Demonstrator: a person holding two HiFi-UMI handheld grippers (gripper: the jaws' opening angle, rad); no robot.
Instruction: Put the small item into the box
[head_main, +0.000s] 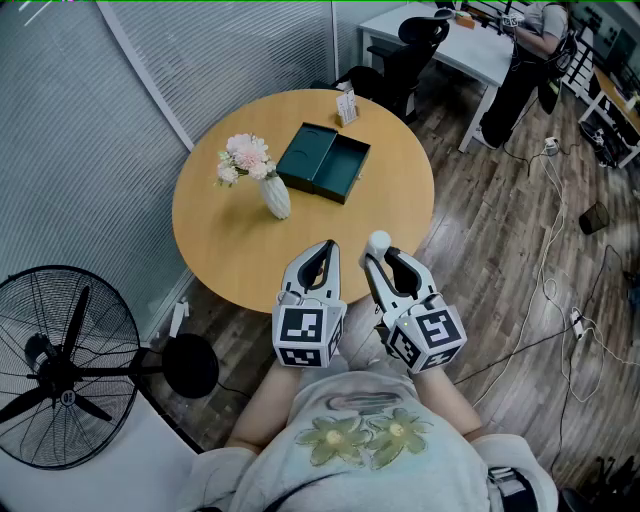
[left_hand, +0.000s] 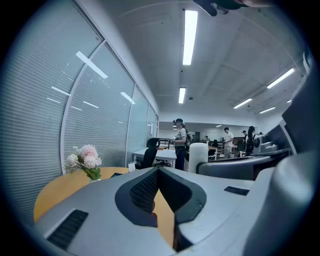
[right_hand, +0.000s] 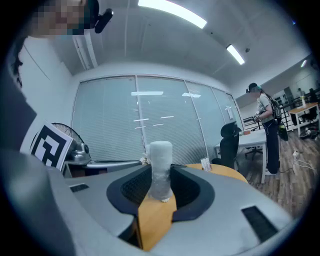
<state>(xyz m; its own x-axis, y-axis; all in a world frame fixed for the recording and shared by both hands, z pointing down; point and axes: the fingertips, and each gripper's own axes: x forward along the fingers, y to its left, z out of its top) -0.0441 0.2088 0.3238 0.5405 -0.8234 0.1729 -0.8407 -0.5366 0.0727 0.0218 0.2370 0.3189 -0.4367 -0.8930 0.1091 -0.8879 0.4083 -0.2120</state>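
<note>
The round table (head_main: 225, 250) lies below me, the open green box (head_main: 325, 160) at its far side, well apart from my grippers. My left gripper (head_main: 327, 246) is closed on nothing. My right gripper (head_main: 381, 255) clamps the small white item (head_main: 379, 240) — upright.

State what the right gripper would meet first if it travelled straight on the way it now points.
Probably the open green box on the round table: the right gripper, holding the white item, aims across the tabletop toward it. Its height is unclear, so it might pass above.
</note>
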